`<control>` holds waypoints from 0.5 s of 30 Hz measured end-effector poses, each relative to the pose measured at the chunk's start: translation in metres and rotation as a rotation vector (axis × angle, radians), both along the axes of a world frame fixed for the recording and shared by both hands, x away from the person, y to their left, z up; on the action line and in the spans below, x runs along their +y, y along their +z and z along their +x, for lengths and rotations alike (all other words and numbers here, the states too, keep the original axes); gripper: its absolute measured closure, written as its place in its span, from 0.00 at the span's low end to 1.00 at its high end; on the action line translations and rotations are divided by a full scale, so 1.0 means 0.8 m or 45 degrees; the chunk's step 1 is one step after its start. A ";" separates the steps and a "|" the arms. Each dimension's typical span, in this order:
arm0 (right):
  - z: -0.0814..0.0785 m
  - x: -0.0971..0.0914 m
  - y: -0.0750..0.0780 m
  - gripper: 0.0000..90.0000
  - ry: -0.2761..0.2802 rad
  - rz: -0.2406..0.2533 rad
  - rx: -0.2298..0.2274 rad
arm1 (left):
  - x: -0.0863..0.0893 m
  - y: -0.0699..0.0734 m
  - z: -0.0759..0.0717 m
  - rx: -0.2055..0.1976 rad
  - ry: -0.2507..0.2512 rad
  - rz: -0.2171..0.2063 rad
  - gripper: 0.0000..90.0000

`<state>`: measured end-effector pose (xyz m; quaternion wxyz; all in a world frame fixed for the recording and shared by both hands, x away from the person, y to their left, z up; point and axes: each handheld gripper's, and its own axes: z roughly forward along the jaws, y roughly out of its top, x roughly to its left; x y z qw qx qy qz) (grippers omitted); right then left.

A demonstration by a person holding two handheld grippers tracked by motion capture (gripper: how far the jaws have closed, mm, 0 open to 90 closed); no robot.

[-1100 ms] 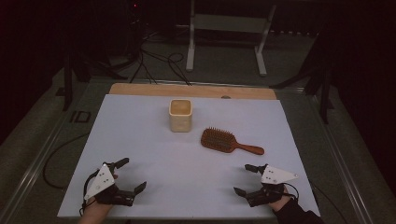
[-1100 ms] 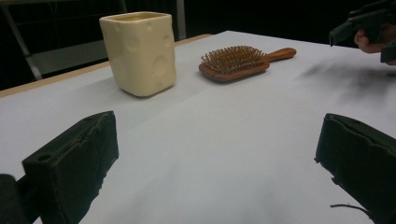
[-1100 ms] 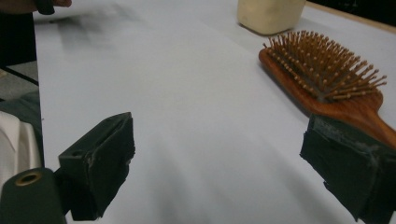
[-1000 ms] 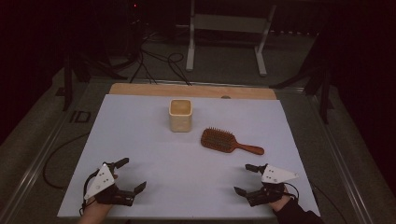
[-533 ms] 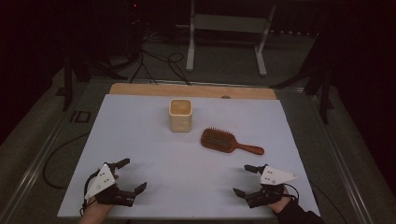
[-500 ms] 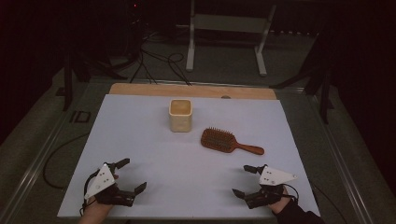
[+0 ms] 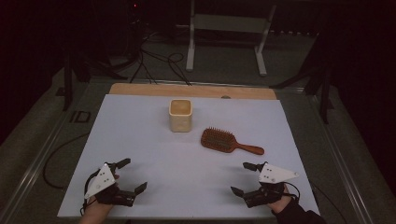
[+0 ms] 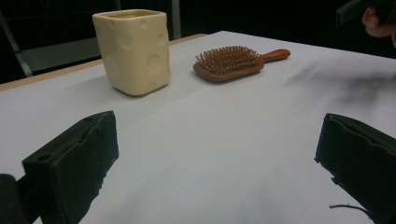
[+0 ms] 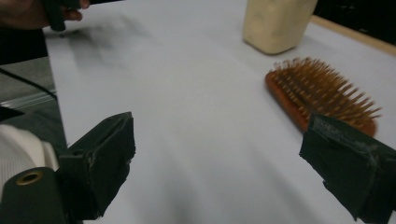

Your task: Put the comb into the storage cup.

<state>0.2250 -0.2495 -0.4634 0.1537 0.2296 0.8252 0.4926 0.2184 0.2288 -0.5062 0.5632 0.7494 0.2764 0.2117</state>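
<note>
A: Wooden brush (image 7: 226, 141) lies bristles up mid-table, handle toward the right edge, cup (image 7: 180, 115) just beside it toward the far edge. Probably laid out within easy reach of either hand?

B: Looks like it. Left gripper (image 7: 130, 176) and right gripper (image 7: 243, 178) sit low at the near corners, jaws wide open, holding nothing, both angled toward the brush.

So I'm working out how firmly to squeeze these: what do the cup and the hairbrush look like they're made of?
The cup looks like glazed ceramic, though moulded plastic is possible: cream, thick-walled, with shallow round dimples and a soft sheen. The hairbrush looks like varnished wood: a reddish-brown oval body and handle with a light gloss. Its bristles are brown; I cannot tell their material.
</note>
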 end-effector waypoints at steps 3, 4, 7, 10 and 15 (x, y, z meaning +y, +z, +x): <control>0.003 0.001 0.014 0.10 -0.001 -0.023 -0.041 | 0.000 0.000 0.000 0.001 -0.002 0.003 0.00; 0.003 0.001 0.019 0.10 -0.007 -0.021 -0.047 | 0.000 0.000 0.000 0.000 -0.002 -0.001 0.00; 0.007 -0.001 0.032 0.10 -0.018 -0.024 -0.066 | 0.000 0.000 0.000 0.001 -0.002 -0.005 0.00; 0.012 -0.004 0.044 0.10 -0.027 -0.024 -0.090 | 0.000 0.000 0.001 0.001 -0.004 -0.001 0.00; 0.020 -0.007 0.063 0.10 -0.054 -0.036 -0.134 | 0.000 0.000 0.000 0.000 -0.004 -0.005 0.00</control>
